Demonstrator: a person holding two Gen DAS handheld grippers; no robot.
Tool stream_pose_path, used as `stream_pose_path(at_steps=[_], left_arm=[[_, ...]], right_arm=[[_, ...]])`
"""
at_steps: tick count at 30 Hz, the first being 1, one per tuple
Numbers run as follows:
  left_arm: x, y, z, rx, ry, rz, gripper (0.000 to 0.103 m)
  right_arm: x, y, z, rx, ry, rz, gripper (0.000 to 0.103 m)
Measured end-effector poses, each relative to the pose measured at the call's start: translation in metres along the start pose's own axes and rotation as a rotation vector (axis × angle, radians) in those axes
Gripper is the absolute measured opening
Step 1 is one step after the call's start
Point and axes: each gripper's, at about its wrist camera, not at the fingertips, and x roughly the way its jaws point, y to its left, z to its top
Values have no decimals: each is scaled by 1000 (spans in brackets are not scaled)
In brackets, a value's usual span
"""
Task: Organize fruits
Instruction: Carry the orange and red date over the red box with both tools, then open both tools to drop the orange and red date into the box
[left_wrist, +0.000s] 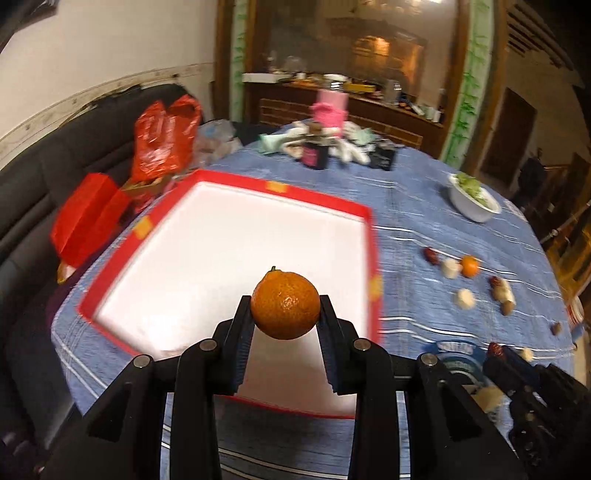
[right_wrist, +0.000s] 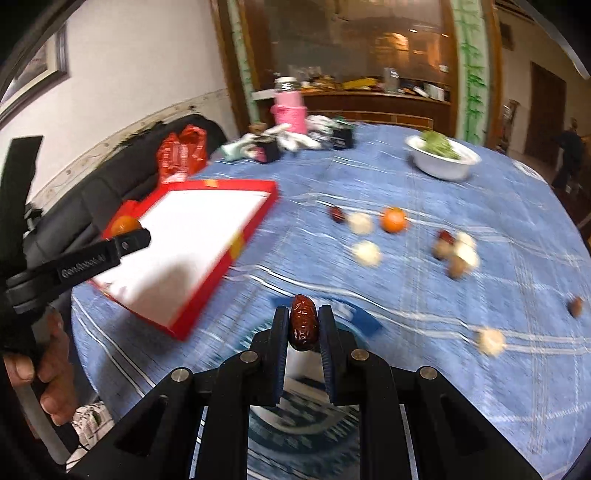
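Shallow red-rimmed white tray (left_wrist: 236, 236) lying open and bare inside, scattered small fruits (right_wrist: 391, 219) dotting blue striped cloth (right_wrist: 461, 314), white bowl (right_wrist: 443, 162) sitting well apart.

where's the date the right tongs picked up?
Date sits clamped in the right tongs, bottom centre of the right wrist view, above the blue tablecloth, right of the red box.

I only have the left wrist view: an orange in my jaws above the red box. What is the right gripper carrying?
Observer: The right gripper is shut on a dark red date.
Operator: Is it over the red box too?
Observer: No, it is over blue tablecloth, with the red box off to its left.
Operator: Any oranges left on the table?
Observer: One loose orange, among pale round pieces and dates.
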Motion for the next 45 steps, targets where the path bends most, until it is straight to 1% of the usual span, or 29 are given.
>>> stream_pose_path(at_steps=[3,6,10,14,19,23,31,33,36,37,38,39,40,41,42,43,45], left_arm=[[8,17,1,-18,10,31,31],[19,31,2,-38,32,56,31],[35,43,4,-42,64,81,31],[43,48,6,-46,75,97,31],[49,51,9,-41,82,108,31],[55,52,8,-46,97,116,32],[60,52,8,-41,103,146,32],[61,55,8,-54,115,146,32],[65,63,9,-100,147,158,33],[67,65,9,-106,164,169,35],[67,67,9,-111,172,179,49],[65,68,9,-116,167,186,66],[61,69,8,-121,145,198,71],[58,69,8,-124,125,209,75],[56,68,8,-124,114,214,75],[53,67,9,-119,112,213,75],[49,63,9,-106,116,201,75]], right_arm=[[10,22,13,-30,-34,90,16],[25,45,27,-50,-34,153,16],[52,69,39,-76,-15,190,16],[77,81,46,-81,14,203,16],[98,87,47,-79,50,208,16],[103,89,45,-81,67,205,16],[107,90,42,-73,86,204,16],[110,90,42,-70,97,204,17],[112,91,41,-68,112,194,18],[113,90,41,-65,121,192,26],[112,90,41,-61,121,192,31],[108,89,41,-58,110,188,43],[105,88,41,-56,101,184,56],[101,87,42,-55,90,182,60],[96,85,42,-54,78,180,67],[92,83,42,-53,72,177,69],[81,76,40,-50,56,175,69]])
